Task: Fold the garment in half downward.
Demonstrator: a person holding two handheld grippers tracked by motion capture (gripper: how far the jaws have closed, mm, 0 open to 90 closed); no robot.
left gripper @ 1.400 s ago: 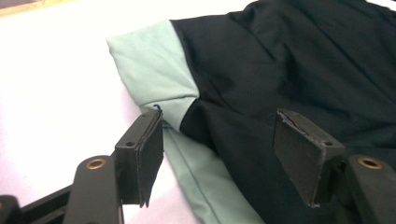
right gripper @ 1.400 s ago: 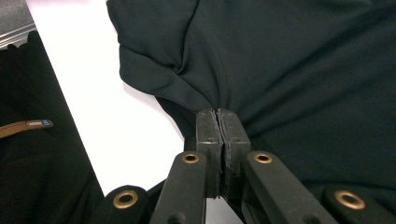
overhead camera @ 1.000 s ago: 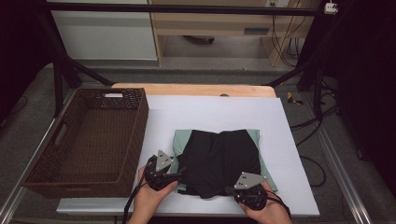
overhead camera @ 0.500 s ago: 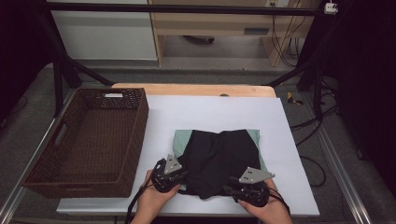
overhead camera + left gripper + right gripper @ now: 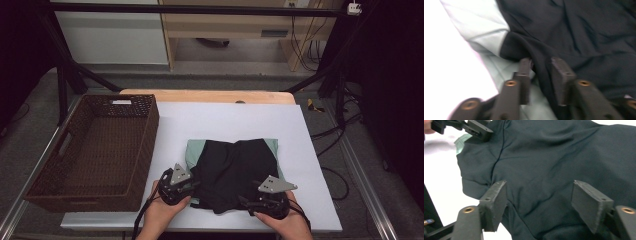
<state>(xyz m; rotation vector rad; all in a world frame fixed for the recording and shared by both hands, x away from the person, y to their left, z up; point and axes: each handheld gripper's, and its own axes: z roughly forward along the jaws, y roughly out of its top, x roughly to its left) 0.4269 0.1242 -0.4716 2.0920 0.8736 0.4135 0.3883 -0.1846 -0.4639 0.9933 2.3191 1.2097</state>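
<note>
On the desk (image 5: pixel 225 120) beside the wicker basket (image 5: pixel 95 150), the black garment (image 5: pixel 232 167) lies over a pale green one (image 5: pixel 192 150); both tools, left tool (image 5: pixel 540 72) and right tool (image 5: pixel 539 202), have just been opening, jaws apart astride its near hem for a fresh grip.

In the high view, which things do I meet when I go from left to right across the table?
wicker basket → left gripper → black garment, lying on a pale green one → right gripper → bare white table surface
</note>
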